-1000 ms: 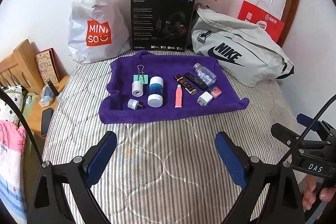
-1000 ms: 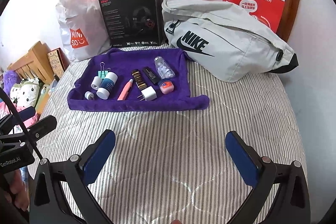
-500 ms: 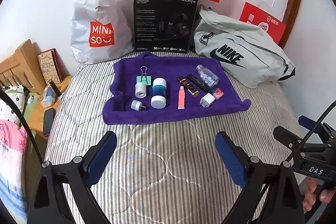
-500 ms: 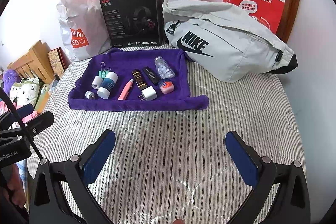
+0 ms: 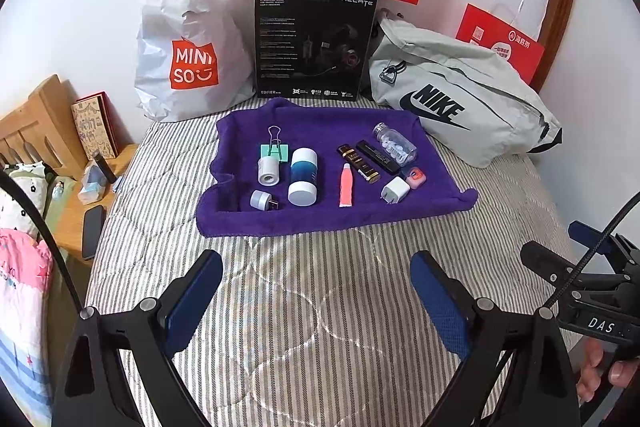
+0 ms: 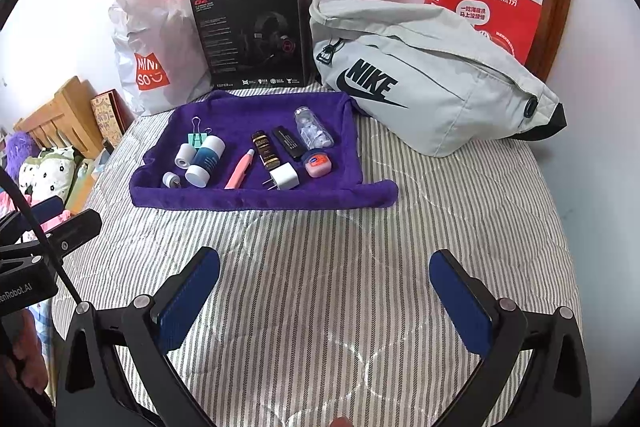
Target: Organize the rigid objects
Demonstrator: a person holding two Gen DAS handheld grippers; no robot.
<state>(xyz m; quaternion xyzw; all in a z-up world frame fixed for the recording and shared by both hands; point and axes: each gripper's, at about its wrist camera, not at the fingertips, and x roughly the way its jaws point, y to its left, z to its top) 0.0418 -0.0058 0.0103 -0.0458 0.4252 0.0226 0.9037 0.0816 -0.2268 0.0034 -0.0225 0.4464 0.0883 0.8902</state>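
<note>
A purple towel (image 5: 320,123) (image 6: 248,111) lies on the striped bed with several small items on it. Among them are a blue and white jar (image 5: 303,177) (image 6: 205,160), a pink tube (image 5: 346,185) (image 6: 239,169), a white charger plug (image 5: 395,189) (image 6: 285,176), a clear bottle (image 5: 394,143) (image 6: 313,128), a green binder clip (image 5: 274,148) and a pink tin (image 6: 317,163). My left gripper (image 5: 316,291) hovers open over the bedspread, well short of the towel. My right gripper (image 6: 325,291) is open too, equally far back, holding nothing.
Against the wall stand a white Miniso bag (image 5: 184,47), a black headset box (image 5: 314,45), a grey Nike bag (image 5: 456,99) (image 6: 424,71) and red paper bags (image 6: 486,7). A wooden bedside shelf (image 5: 72,195) with a phone is at the left.
Both grippers have drawn back and lifted a little, so the towel and its items sit slightly farther and higher in view. Nothing on the towel moved.
</note>
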